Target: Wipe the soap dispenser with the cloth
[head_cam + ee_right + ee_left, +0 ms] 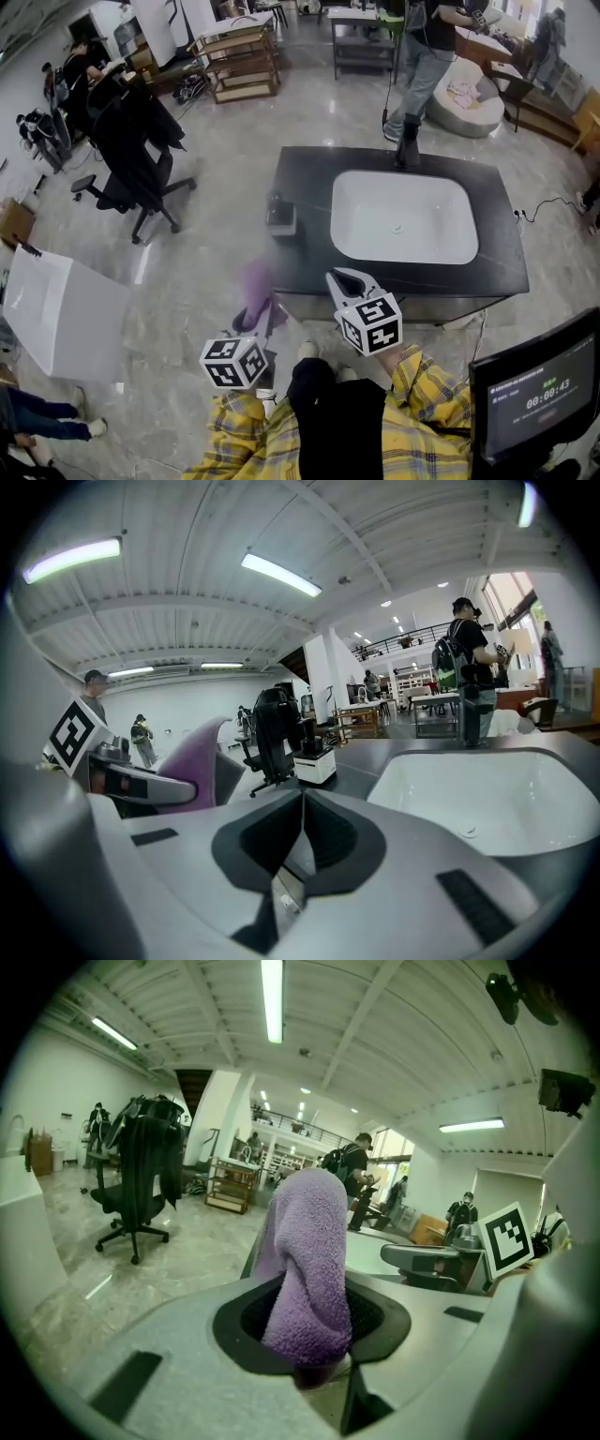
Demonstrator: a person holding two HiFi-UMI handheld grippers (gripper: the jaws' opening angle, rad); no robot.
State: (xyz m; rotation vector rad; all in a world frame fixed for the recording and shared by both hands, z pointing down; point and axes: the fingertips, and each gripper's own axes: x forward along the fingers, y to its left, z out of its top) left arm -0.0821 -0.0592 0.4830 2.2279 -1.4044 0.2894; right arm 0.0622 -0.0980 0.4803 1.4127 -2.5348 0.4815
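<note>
The soap dispenser, a pale square block with a dark pump, stands at the left edge of the black counter, beside the white sink. In the right gripper view the soap dispenser stands ahead, left of the sink. My left gripper hangs over the floor in front of the counter's left corner, shut on a purple cloth. In its own view the cloth stands up from the left gripper and hides what lies straight ahead. My right gripper is at the counter's front edge; the right gripper is shut and empty.
A black office chair stands on the floor to the left and a white panel lies lower left. A person stands behind the counter. A wooden cart is farther back. A monitor sits at lower right.
</note>
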